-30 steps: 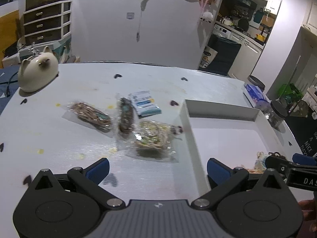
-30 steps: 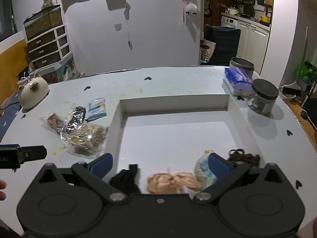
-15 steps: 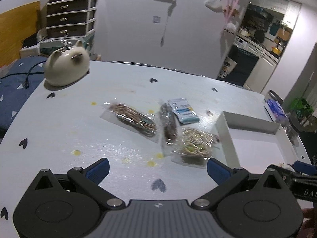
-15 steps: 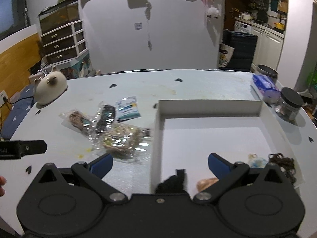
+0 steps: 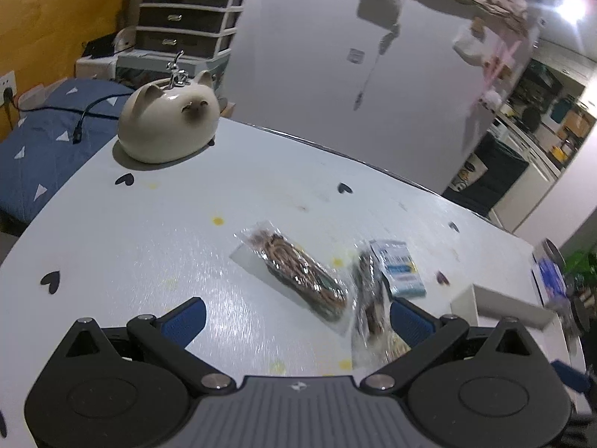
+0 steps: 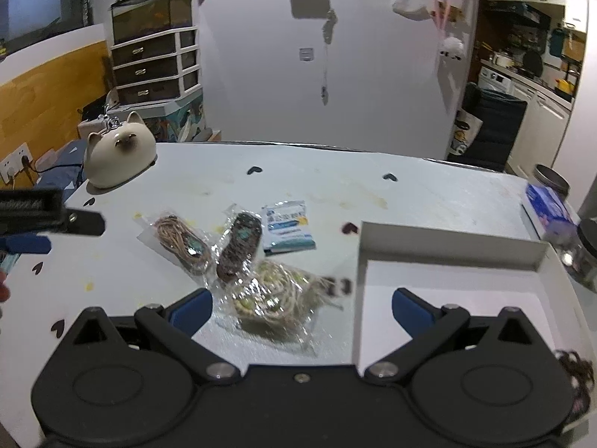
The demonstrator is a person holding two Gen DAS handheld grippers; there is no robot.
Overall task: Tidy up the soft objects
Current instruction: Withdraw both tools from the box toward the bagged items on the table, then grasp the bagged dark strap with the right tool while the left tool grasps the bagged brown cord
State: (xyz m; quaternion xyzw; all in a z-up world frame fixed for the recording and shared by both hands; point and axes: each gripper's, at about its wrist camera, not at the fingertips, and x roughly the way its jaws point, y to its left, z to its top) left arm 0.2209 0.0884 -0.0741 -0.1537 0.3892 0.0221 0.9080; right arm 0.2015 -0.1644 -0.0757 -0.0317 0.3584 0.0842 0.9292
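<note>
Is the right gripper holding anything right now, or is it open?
Open and empty: the right gripper has its blue fingers spread wide above the bagged cream cord bundle, touching nothing.

A cream cat-shaped pot point(image 5: 169, 121) sits at the far left corner of the white counter point(image 5: 149, 231), which is dotted with small black hearts and yellowish stains. Behind it stands a drawer unit point(image 6: 155, 65) with dark fronts, a glass tank point(image 6: 151, 13) on top. A blue tissue pack point(image 6: 546, 205) and a dark-lidded jar point(image 6: 585, 252) sit at the counter's right edge. A black cable point(image 5: 87, 112) trails over blue bedding point(image 5: 41, 142).
</note>
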